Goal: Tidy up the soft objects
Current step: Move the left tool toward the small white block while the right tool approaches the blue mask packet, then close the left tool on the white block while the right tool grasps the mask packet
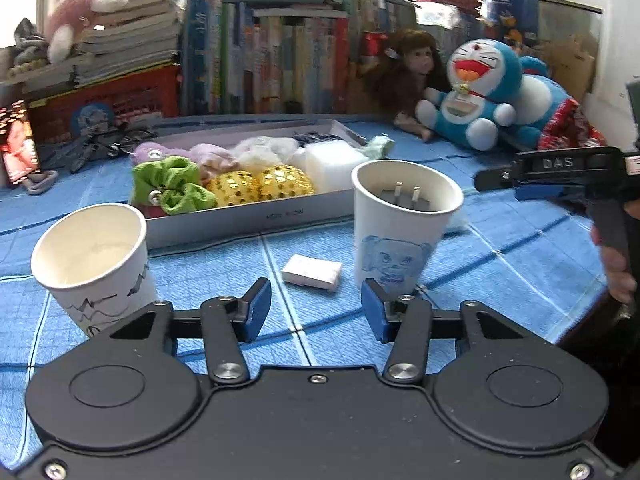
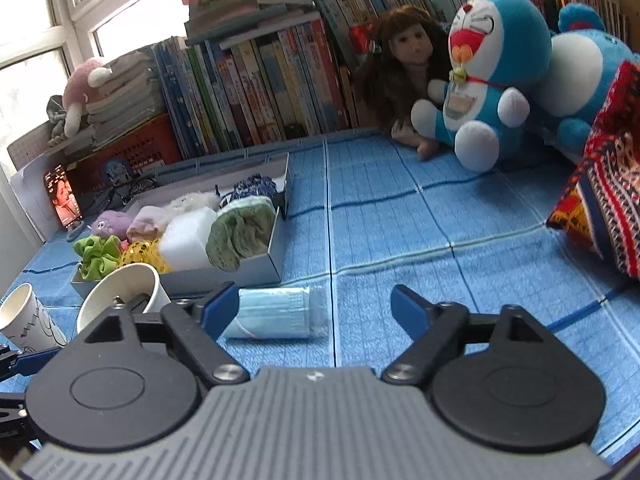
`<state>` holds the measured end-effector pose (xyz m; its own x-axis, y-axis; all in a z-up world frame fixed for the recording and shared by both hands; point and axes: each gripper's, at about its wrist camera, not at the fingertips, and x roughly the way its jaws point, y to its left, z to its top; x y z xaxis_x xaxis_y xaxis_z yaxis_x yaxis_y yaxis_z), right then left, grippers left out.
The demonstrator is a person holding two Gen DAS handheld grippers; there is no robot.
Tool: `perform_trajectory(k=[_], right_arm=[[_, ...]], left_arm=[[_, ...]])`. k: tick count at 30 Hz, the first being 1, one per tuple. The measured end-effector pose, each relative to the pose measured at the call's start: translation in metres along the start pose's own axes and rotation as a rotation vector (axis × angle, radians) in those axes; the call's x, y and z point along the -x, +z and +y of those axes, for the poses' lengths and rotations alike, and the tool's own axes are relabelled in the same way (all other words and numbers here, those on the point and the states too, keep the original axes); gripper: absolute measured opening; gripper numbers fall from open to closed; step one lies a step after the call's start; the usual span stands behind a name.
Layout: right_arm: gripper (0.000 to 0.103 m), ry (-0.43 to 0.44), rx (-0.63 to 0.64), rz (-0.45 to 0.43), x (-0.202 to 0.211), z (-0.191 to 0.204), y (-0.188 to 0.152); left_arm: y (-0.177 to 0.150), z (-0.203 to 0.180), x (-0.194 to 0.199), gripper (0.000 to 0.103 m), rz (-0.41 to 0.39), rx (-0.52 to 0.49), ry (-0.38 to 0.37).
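Blue mat (image 2: 400,216): box (image 2: 256,270), cups (image 1: 404,216), masks (image 2: 280,312)

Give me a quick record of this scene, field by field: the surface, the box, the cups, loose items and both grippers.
surface: blue mat
box: shallow, grey, full of soft items
cups: plug cup holds a charger plug; empty cup stands left
loose items: packed face mask; white block
left gripper: open, empty
right gripper: open, empty, near the mask
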<state>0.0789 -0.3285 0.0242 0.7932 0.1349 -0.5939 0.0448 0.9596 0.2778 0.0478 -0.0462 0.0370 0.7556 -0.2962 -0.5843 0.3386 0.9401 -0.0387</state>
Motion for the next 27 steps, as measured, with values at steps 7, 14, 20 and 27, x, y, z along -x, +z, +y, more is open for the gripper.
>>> perform_trajectory(k=[7, 14, 20, 27], right_arm=[[0.074, 0.062, -0.109, 0.06, -0.018, -0.011, -0.002], [0.061, 0.08, -0.196, 0.1, -0.033, -0.022, -0.002], [0.06, 0.08, -0.21, 0.115, -0.041, -0.026, -0.002], [0.06, 0.083, -0.215, 0.117, -0.043, -0.027, -0.001]], left_arm=[[-0.013, 0.001, -0.023, 0.048, -0.013, 0.082, 0.025], [-0.01, 0.003, -0.036, 0.048, -0.045, 0.112, 0.073], [-0.007, 0.003, -0.049, 0.054, -0.028, 0.131, 0.061], [-0.008, 0.0, -0.062, 0.057, -0.015, 0.147, 0.049]])
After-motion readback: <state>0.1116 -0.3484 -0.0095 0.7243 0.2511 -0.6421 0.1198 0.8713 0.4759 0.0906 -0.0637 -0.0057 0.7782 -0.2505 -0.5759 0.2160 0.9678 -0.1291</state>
